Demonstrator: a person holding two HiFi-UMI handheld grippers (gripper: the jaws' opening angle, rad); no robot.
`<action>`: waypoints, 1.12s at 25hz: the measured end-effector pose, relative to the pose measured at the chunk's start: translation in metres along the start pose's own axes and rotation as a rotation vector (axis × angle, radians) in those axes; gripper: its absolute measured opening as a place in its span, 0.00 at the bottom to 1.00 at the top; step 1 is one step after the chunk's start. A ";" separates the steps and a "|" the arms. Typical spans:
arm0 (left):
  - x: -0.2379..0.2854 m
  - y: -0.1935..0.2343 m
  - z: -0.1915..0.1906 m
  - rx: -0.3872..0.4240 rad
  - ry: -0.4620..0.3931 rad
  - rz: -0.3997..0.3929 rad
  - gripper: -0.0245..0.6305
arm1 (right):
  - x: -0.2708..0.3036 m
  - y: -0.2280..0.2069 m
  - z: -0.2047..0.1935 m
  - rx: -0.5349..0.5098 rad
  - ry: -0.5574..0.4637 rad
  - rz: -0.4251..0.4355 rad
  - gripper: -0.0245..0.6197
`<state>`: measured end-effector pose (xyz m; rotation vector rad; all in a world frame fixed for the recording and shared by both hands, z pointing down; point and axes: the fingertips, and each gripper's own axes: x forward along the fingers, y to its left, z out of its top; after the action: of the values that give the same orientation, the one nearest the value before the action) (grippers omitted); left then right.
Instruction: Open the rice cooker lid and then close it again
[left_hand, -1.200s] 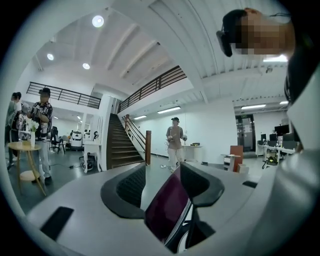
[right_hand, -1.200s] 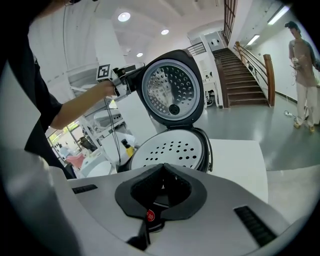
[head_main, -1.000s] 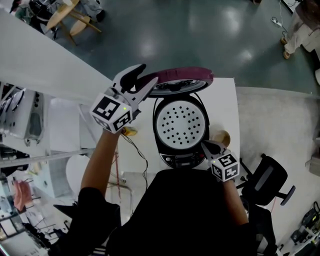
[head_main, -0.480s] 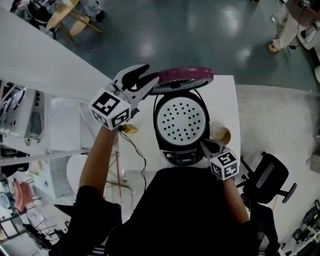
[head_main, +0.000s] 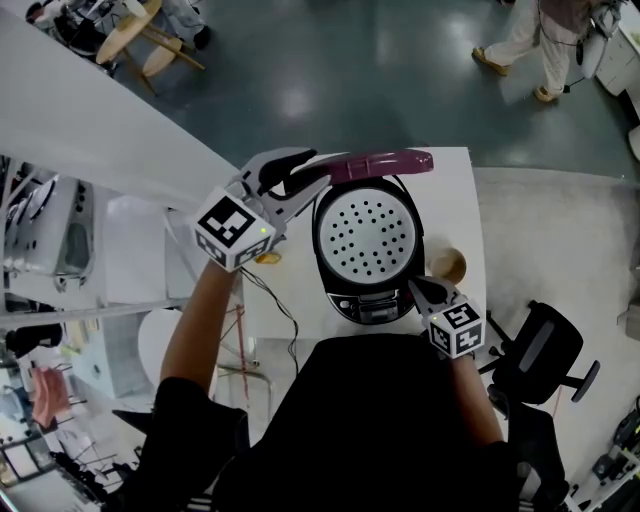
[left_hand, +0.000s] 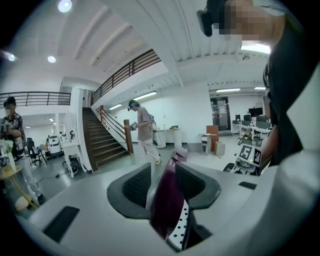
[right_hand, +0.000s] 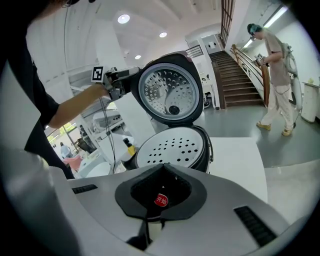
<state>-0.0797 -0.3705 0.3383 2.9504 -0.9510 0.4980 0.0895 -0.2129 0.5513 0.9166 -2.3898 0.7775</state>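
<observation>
The black rice cooker (head_main: 368, 235) stands on a white table (head_main: 455, 200) with its purple lid (head_main: 380, 162) raised and its perforated white inner plate showing. My left gripper (head_main: 315, 165) straddles the lid's left edge. In the left gripper view the lid (left_hand: 167, 200) stands edge-on between the jaws of the left gripper (left_hand: 162, 185). The jaws have just been closing; the lid lies against the right pad, with a light gap at the left one. My right gripper (head_main: 425, 292) is shut, its tips at the cooker's front panel (head_main: 375, 310), over a red button (right_hand: 160, 200).
A tan round cup (head_main: 445, 265) sits right of the cooker and a small yellow object (head_main: 265, 258) with a cable lies to its left. An office chair (head_main: 545, 365) stands at the right. A person (head_main: 530, 40) walks across the floor beyond the table.
My left gripper has slid rightward along the raised lid, and the lid now shows more edge-on. The right gripper has stayed at the front panel. A person has walked in at the top right.
</observation>
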 end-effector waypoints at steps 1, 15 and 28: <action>0.000 -0.004 -0.001 0.008 0.008 -0.007 0.26 | 0.000 0.002 0.000 0.001 -0.005 -0.001 0.04; -0.006 -0.047 -0.010 0.137 0.078 -0.032 0.21 | -0.021 0.017 -0.023 0.035 -0.020 -0.028 0.04; -0.010 -0.089 -0.031 0.240 0.154 -0.058 0.17 | -0.033 0.029 -0.040 0.074 -0.062 -0.064 0.04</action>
<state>-0.0463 -0.2893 0.3727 3.0760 -0.8420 0.8810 0.0996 -0.1544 0.5517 1.0563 -2.3855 0.8288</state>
